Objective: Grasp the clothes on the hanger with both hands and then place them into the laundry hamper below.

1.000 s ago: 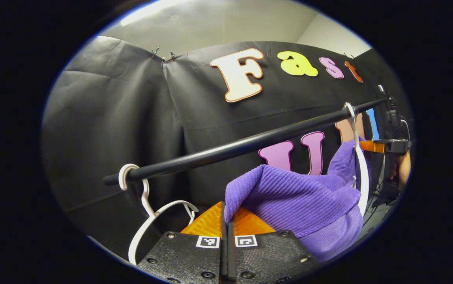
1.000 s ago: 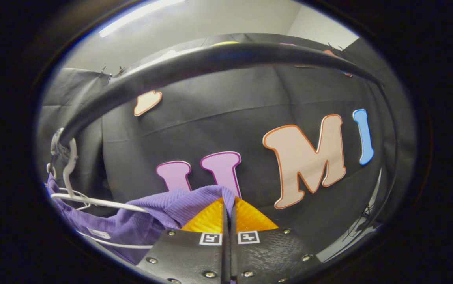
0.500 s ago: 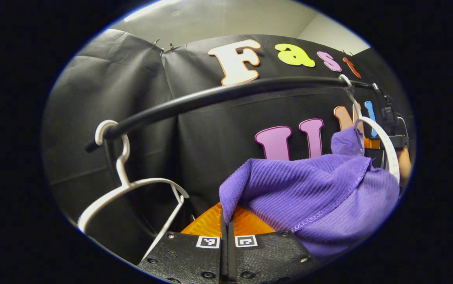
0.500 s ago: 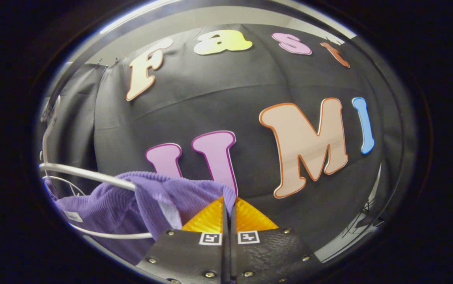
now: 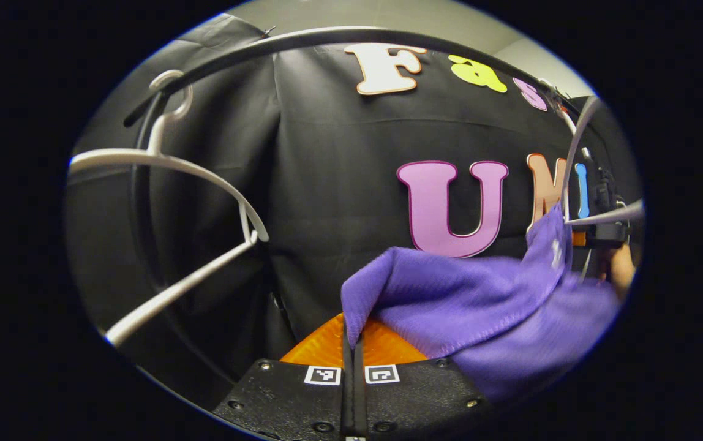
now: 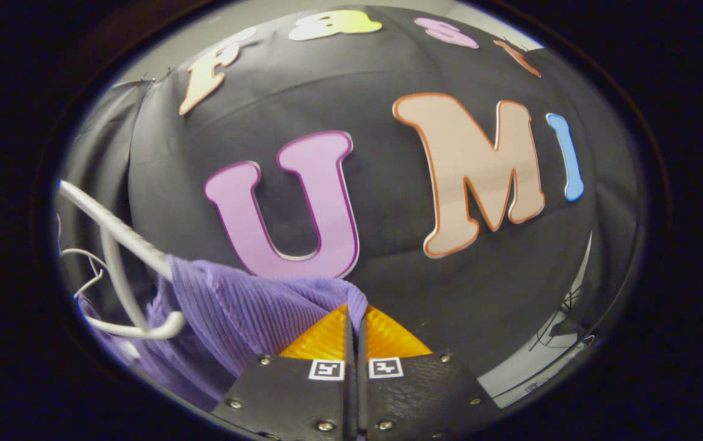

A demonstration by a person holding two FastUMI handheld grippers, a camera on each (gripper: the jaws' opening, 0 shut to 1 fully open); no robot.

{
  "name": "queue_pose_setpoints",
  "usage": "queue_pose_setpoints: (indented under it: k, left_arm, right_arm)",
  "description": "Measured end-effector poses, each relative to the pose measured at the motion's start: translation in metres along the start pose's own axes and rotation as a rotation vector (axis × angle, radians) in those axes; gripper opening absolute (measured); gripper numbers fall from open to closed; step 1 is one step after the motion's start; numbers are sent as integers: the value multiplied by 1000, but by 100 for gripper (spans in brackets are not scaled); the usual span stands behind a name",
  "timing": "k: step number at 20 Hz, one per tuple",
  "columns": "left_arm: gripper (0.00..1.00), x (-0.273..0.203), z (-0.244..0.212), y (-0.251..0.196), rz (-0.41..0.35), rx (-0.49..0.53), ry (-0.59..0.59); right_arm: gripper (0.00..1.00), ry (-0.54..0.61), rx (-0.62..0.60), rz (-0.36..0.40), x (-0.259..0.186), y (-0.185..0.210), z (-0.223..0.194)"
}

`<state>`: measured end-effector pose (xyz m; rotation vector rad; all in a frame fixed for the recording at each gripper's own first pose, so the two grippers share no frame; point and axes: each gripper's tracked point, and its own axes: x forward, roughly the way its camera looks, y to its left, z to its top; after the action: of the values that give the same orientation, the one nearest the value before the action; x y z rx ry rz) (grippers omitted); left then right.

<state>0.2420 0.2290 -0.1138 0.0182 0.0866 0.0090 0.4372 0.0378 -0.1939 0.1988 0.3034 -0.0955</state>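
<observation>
Two tools hold one purple garment (image 5: 468, 300), each pinching an end of it. In the left gripper view an empty white hanger (image 5: 186, 177) hangs at about 10 o'clock from the black rail (image 5: 327, 35) that arcs overhead. The left tool (image 5: 354, 334) has its orange fingers closed on a fold of the cloth, which runs away toward 3 o'clock, where the second hanger (image 5: 578, 141) rises beside the far tool and the hand holding it. In the right gripper view that hanger's white arm (image 6: 119, 236) crosses at 9 o'clock, with cloth draped over it. The right tool (image 6: 354, 334) is likewise clamped on the ribbed edge (image 6: 247, 306). The garment's long axis lies between the two tools, so both look equally placed. The hamper likely lies toward 6 o'clock; the cloth must first slip off the hanger arm.
</observation>
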Motion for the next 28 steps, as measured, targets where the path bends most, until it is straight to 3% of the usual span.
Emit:
queue_pose_setpoints:
  k: [7, 12, 16, 17, 18, 21, 28]
  left_arm:
    - [0, -2, -28, -14, -51, -94, 23]
    - [0, -6, -38, -14, -75, -151, 37]
    - [1, 0, -84, -25, -61, -144, 129]
    - [0, -5, -93, -28, -51, -139, 147]
    - [0, -13, -104, -29, -46, -141, 165]
    - [1, -48, -135, -49, -78, -118, 223]
    - [1, -107, -124, -112, -147, -12, 178]
  right_arm:
    - [0, 34, 50, 33, -34, 5, -35]
    - [0, 64, 106, -25, -54, -21, -49]
    - [0, 118, 79, 1, -77, -9, -83]
    - [5, 105, 80, 15, -87, -4, -81]
    - [1, 101, 73, 26, -95, 1, -82]
    - [0, 116, 10, 52, -120, 9, -88]
    - [1, 160, 18, 82, -190, 3, -117]
